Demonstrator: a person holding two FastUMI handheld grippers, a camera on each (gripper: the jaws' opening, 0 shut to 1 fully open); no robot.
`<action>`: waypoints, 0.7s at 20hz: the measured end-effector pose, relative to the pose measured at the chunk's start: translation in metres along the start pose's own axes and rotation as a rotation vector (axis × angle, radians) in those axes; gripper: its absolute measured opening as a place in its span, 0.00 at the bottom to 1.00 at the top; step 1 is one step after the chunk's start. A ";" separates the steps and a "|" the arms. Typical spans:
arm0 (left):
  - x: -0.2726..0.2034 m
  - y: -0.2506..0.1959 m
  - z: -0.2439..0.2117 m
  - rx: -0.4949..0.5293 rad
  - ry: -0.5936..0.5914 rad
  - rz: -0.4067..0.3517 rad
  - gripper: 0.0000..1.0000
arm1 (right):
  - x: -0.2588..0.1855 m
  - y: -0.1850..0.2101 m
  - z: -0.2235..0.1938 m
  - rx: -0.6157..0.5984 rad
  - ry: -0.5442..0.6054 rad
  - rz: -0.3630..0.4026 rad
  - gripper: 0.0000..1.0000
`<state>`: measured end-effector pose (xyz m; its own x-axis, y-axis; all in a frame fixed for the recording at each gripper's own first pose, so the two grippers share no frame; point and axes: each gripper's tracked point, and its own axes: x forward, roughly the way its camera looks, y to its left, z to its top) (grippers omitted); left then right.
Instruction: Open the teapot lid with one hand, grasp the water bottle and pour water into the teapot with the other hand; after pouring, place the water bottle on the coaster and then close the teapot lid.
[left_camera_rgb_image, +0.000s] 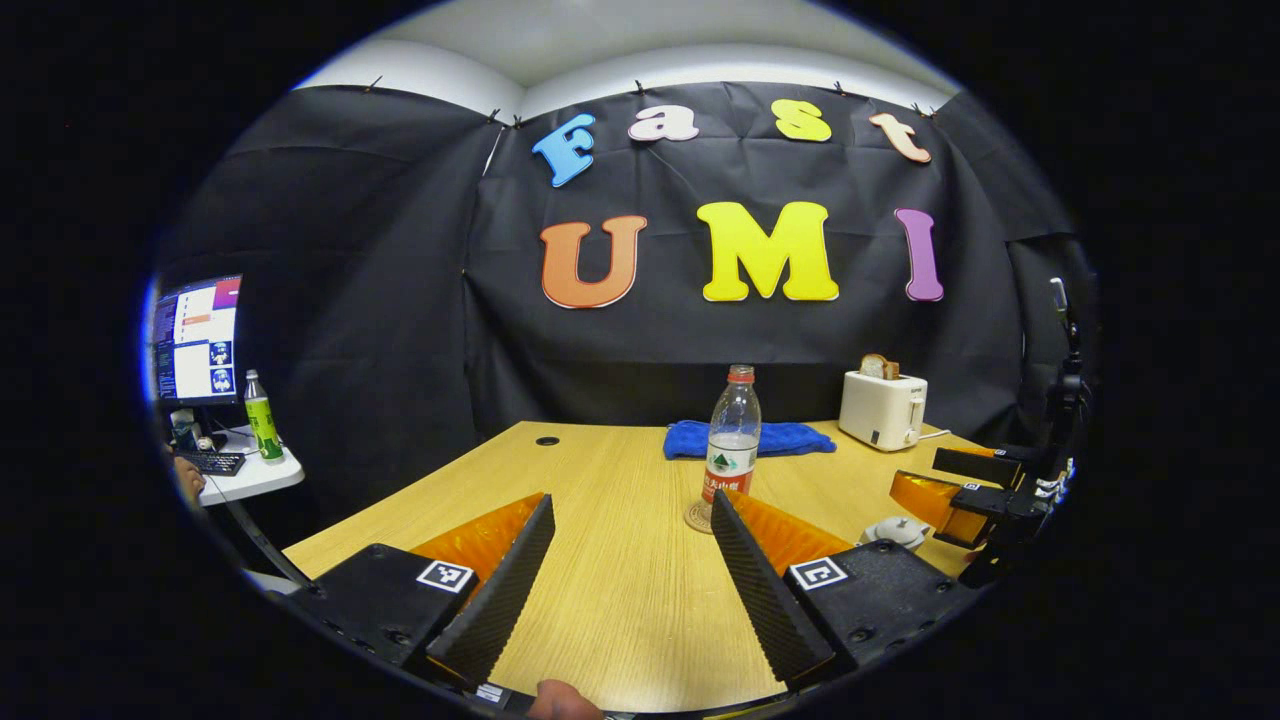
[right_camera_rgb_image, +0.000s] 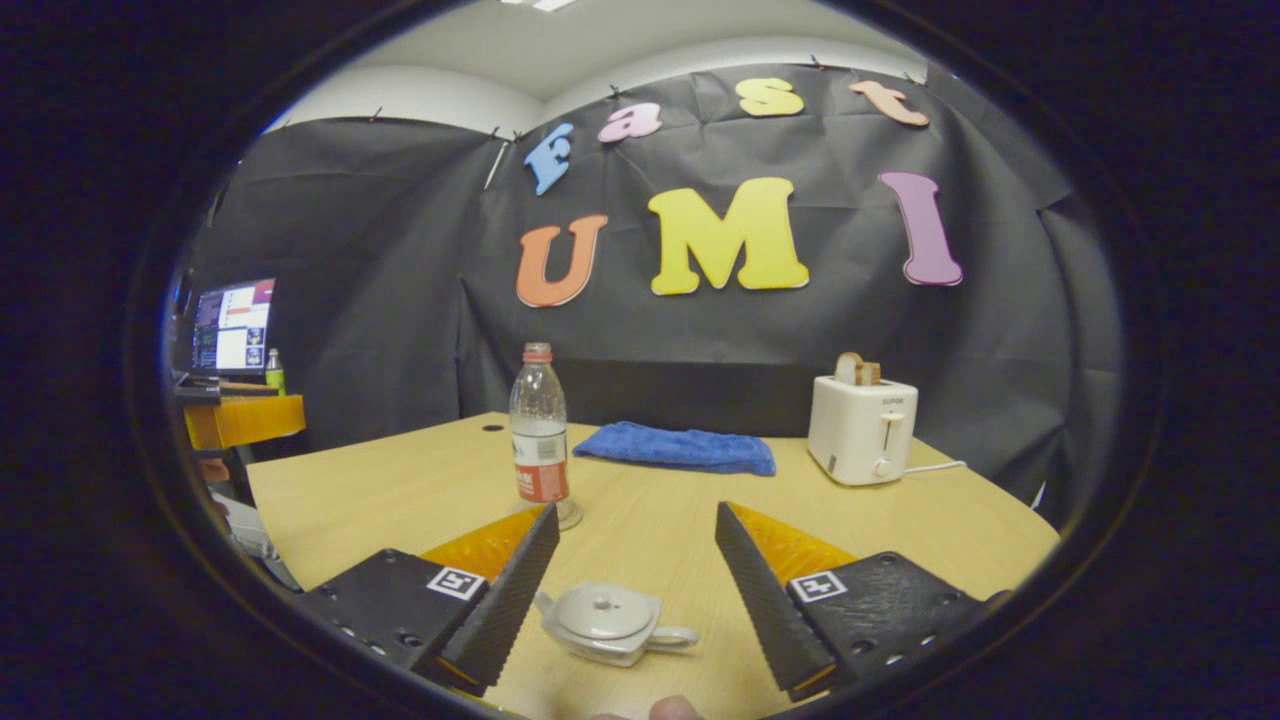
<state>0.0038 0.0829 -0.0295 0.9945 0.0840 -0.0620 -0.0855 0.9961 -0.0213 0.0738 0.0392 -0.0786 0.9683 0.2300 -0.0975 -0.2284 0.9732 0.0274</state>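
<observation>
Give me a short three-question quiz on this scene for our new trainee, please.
1. True or false: the teapot has its lid on.
2. What does the bottle stand on? A) towel B) coaster C) toaster
3. Fill in: the right claw is ____, with the teapot between its fingers but untouched.

Key: 1 true. 2 B, the coaster; the towel and toaster sit farther back on the table. 3 open.

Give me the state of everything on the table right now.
Water bottle: upright on coaster, capped, part full.
Teapot: lid on.
Toaster: bread in slot.
Blue cloth: lying flat.
Left gripper: open, empty.
Right gripper: open, empty.
</observation>
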 end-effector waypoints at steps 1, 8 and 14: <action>-0.001 -0.012 0.005 -0.006 -0.012 -0.017 0.98 | -0.005 -0.010 0.006 0.011 -0.009 -0.034 0.98; 0.001 -0.095 0.035 0.002 -0.079 -0.130 0.98 | -0.062 -0.072 0.056 -0.005 -0.099 -0.229 0.98; -0.014 -0.111 0.052 -0.001 -0.116 -0.124 0.98 | -0.094 -0.084 0.061 0.028 -0.105 -0.287 0.98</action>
<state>0.0028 -0.0277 0.0257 0.9977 -0.0373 0.0569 0.0387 0.9990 -0.0224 0.0084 -0.0642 -0.0109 0.9984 -0.0569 -0.0019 0.0569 0.9975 0.0409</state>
